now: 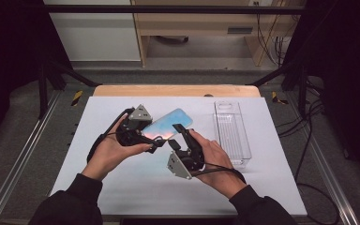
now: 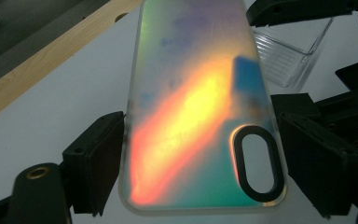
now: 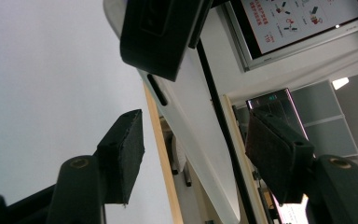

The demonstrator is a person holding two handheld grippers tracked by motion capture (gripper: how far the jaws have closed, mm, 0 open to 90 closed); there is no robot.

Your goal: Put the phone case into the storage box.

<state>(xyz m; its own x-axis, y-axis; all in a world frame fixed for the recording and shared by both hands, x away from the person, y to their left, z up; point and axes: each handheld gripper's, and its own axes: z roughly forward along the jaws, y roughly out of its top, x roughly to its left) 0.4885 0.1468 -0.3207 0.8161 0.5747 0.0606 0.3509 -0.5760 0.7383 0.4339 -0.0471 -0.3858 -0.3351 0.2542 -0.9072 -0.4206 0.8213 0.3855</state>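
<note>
High view: a white, matte rectangular surface point(image 1: 136, 183) with a pale wooden strip along its far edge carries the work. To the right stands a clear plastic bin point(image 1: 232, 133), long, narrow and open-topped, with ribbed walls; in the left gripper view it appears behind the case point(image 2: 284, 58).

Above the middle of the surface, clear of it, an iridescent phone case point(image 1: 168, 123) is held tilted. In the left gripper view its back point(image 2: 200, 112) is smooth and glossy, shading from violet through yellow and orange to teal, with a translucent rounded rim and an oval, black-ringed camera cut-out near one corner.

The left tongs point(image 1: 155, 142), black with flat rectangular pads, are clamped across the width of the case at its camera end; the left gripper view shows one pad point(image 2: 95, 163) against each long edge, the case upright between them.

The right tongs point(image 1: 179, 130) reach in from the right toward the case's near edge. In the right gripper view the case point(image 3: 200, 140) is seen edge-on, passing between two felt-textured pads point(image 3: 123, 154) that stand apart from it on either side: half-open, gripping nothing.
</note>
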